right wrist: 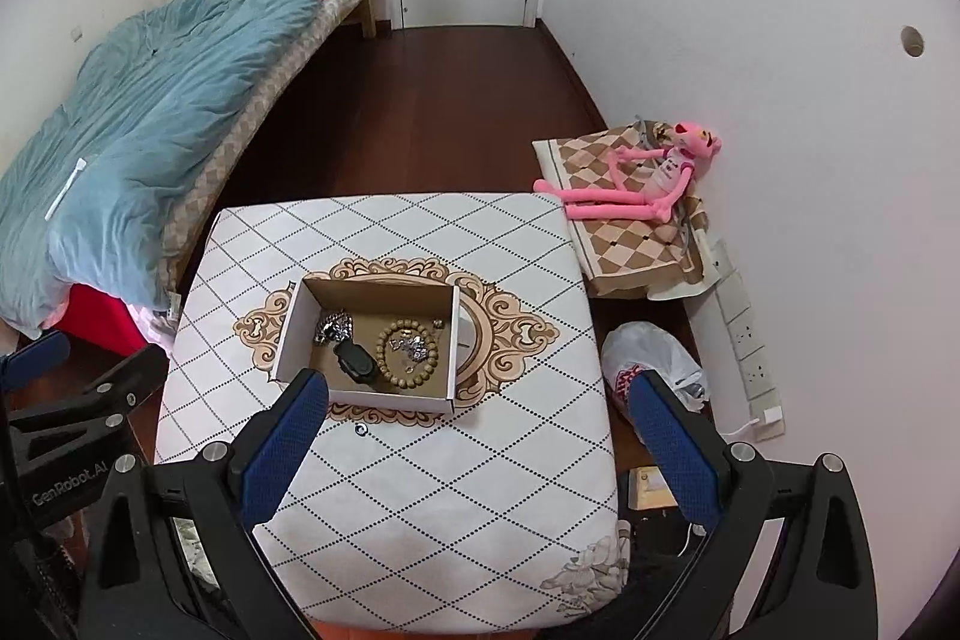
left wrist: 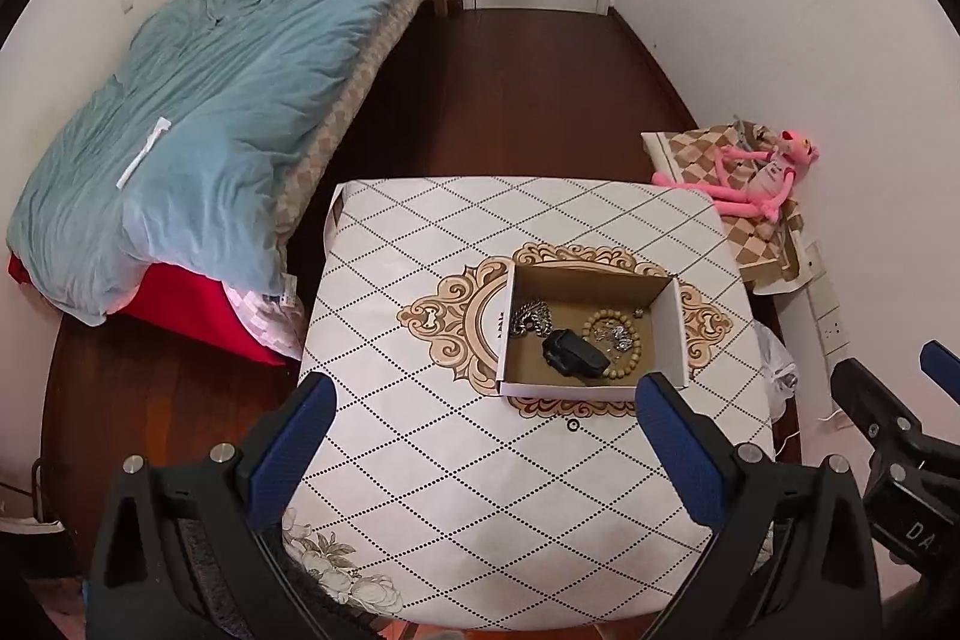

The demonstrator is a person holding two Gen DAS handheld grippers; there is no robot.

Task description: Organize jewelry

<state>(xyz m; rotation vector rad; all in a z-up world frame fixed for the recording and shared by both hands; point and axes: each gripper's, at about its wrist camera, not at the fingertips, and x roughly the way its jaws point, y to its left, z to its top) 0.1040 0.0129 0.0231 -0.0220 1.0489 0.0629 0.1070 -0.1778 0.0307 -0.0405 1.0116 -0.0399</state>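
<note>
An open cardboard box (left wrist: 672, 316) (right wrist: 288, 334) sits at the middle of the patterned table (left wrist: 456, 490) (right wrist: 432, 508). Inside lie a silver chain (left wrist: 531, 317) (right wrist: 332, 325), a black object (left wrist: 571, 354) (right wrist: 355, 361), a wooden bead bracelet (left wrist: 618, 325) (right wrist: 414, 376) and small silver pieces (left wrist: 615, 336) (right wrist: 414, 346). My left gripper (left wrist: 486, 412) is open and empty, above the table's near half. My right gripper (right wrist: 480, 406) is open and empty, in front of the box. A small ring (left wrist: 573, 424) (right wrist: 360, 429) lies on the table in front of the box.
A bed with a blue duvet (left wrist: 198, 112) (right wrist: 120, 124) stands at the left. A pink plush toy (left wrist: 762, 172) (right wrist: 636, 184) lies on a checkered cushion (right wrist: 630, 244) at the right wall. A white plastic bag (right wrist: 654, 358) and power strip (right wrist: 744, 334) lie right of the table.
</note>
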